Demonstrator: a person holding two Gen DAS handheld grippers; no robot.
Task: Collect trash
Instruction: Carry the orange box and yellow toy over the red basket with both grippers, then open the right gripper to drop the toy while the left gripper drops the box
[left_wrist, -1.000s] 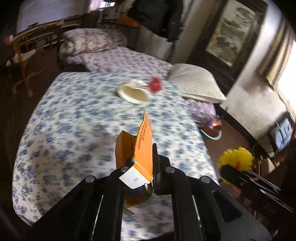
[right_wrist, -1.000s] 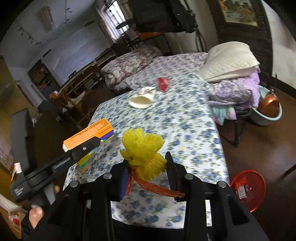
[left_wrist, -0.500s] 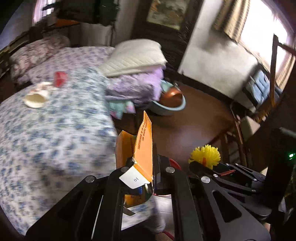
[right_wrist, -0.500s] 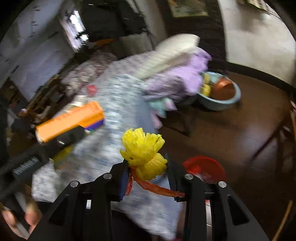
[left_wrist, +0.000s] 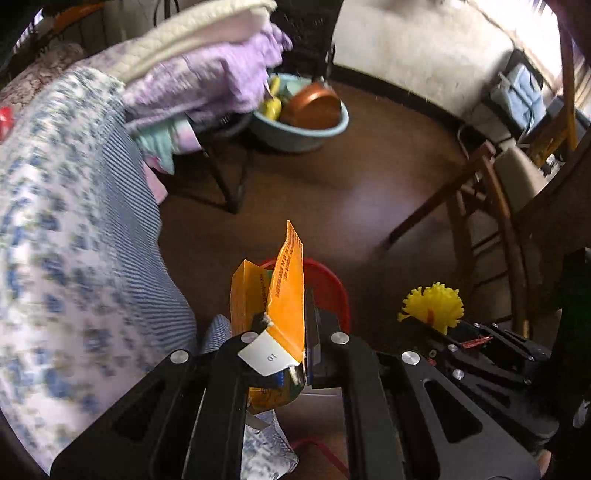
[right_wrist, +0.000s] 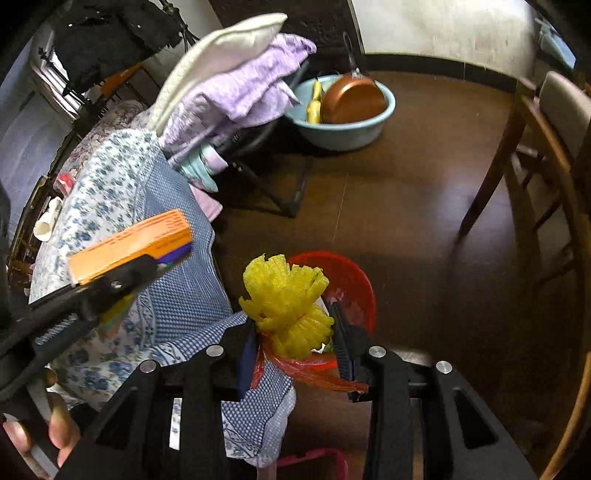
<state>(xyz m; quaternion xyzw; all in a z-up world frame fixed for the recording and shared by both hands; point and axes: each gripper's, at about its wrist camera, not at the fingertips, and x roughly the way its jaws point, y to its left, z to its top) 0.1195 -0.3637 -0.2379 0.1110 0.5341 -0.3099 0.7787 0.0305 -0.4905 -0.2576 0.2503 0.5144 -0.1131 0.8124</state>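
Observation:
My left gripper (left_wrist: 282, 347) is shut on a torn orange carton (left_wrist: 279, 295); the carton (right_wrist: 129, 245) also shows at the left of the right wrist view, over the table's edge. My right gripper (right_wrist: 295, 347) is shut on a yellow foam net (right_wrist: 286, 302) with a red strip hanging from it; the net (left_wrist: 432, 308) also shows at the right of the left wrist view. A red bin (right_wrist: 347, 284) stands on the brown floor just beyond both grippers (left_wrist: 332, 291). A white cup (right_wrist: 48, 219) and a red scrap (right_wrist: 64, 179) lie far back on the table.
The table with a blue floral cloth (right_wrist: 110, 192) is at the left. A chair piled with a pillow and purple bedding (right_wrist: 236, 85) stands beside it. A blue basin with a copper pan (right_wrist: 343, 107) sits on the floor beyond. A wooden chair (right_wrist: 546, 155) is at the right.
Both grippers have swung right, away from the tabletop and toward the floor, each with its item held. The red bin has come close under them.

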